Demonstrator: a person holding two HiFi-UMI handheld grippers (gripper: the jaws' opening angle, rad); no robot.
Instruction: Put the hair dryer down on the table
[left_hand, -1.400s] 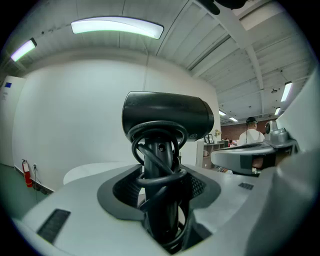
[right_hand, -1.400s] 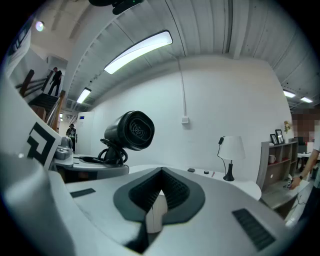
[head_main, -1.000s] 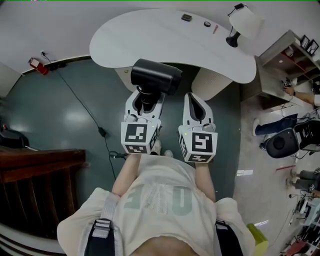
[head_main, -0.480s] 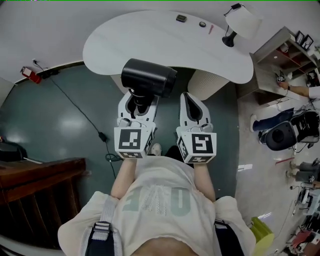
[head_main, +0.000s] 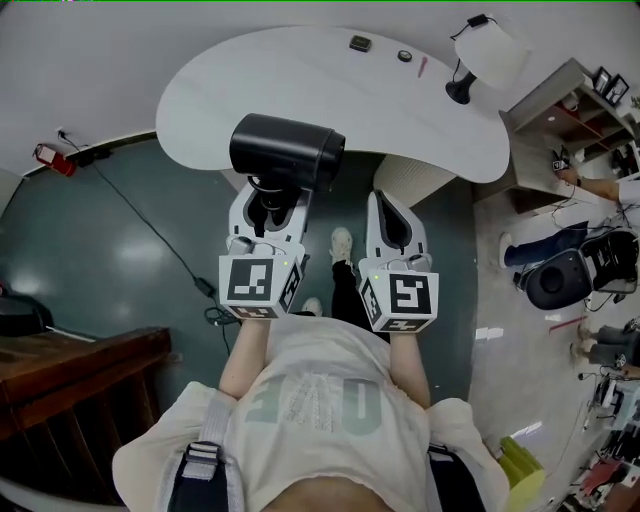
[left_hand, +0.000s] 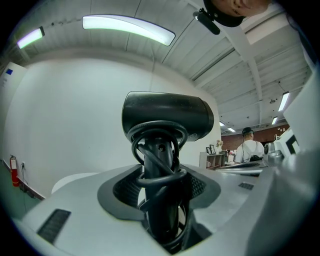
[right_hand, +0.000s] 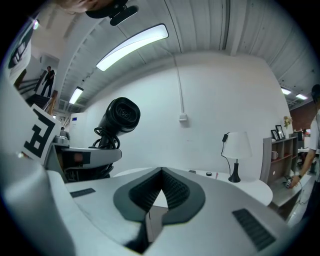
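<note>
A black hair dryer (head_main: 285, 152) stands upright in my left gripper (head_main: 270, 203), which is shut on its handle. The cord is wound round that handle (left_hand: 159, 190). In the left gripper view the dryer's barrel (left_hand: 167, 115) fills the middle, lying crosswise above the jaws. In the head view the dryer hangs over the near edge of the curved white table (head_main: 330, 90). My right gripper (head_main: 393, 222) is beside it on the right, shut with nothing between its jaws. The hair dryer (right_hand: 118, 118) also shows at the left of the right gripper view.
On the table's far side stand a white lamp (head_main: 480, 55) and a few small objects (head_main: 360, 43). A shelf unit (head_main: 585, 120) and a person's arm (head_main: 600, 185) are at the right. A fire extinguisher (head_main: 50, 158) and a cable (head_main: 170, 235) lie on the green floor. A dark wooden bench (head_main: 70, 385) is at the left.
Both grippers have shifted slightly left and nearer to me in the head view, the hair dryer going with the left one. A shoe now shows between the grippers.
</note>
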